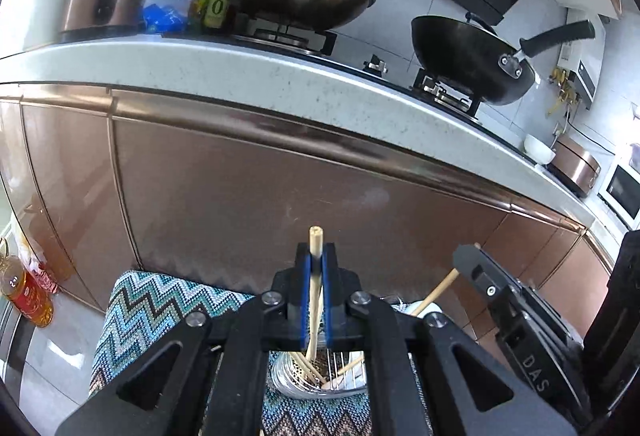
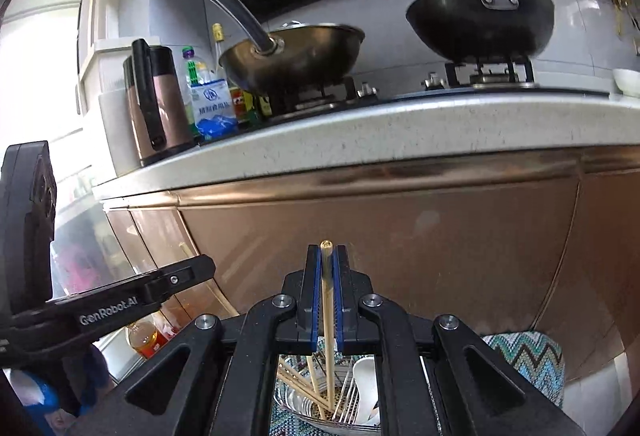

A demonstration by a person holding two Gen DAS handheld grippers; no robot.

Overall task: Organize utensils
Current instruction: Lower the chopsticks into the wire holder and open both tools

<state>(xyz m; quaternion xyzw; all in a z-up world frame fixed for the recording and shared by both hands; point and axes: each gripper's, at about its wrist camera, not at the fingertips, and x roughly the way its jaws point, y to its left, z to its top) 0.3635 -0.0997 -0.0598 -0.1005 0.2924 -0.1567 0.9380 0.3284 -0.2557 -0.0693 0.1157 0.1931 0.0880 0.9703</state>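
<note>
Chopsticks are what you hold in both hands, one apiece. Your left claw [image 1: 316, 260] is pinching a wooden chopstick [image 1: 315, 248] between its blue pads, the blunt end poking just past the fingertips and the shaft slanting back under the claw toward the metal basket [image 1: 320, 376] below. Your right claw [image 2: 327, 264] pinches a second chopstick [image 2: 326, 276] the same way, nearly upright, its lower end reaching down among the loose chopsticks and a white spoon [image 2: 366, 376] in that basket. Gripping close to the top likely lets each stick lift clear of the tangle without dragging its neighbours. The basket sits on a zigzag-patterned cloth [image 1: 132, 312] directly beneath and behind both claws, while the bench [image 1: 240, 76] with its two woks rises well ahead of them. Where the sticks should go is not visible from either view.
</note>
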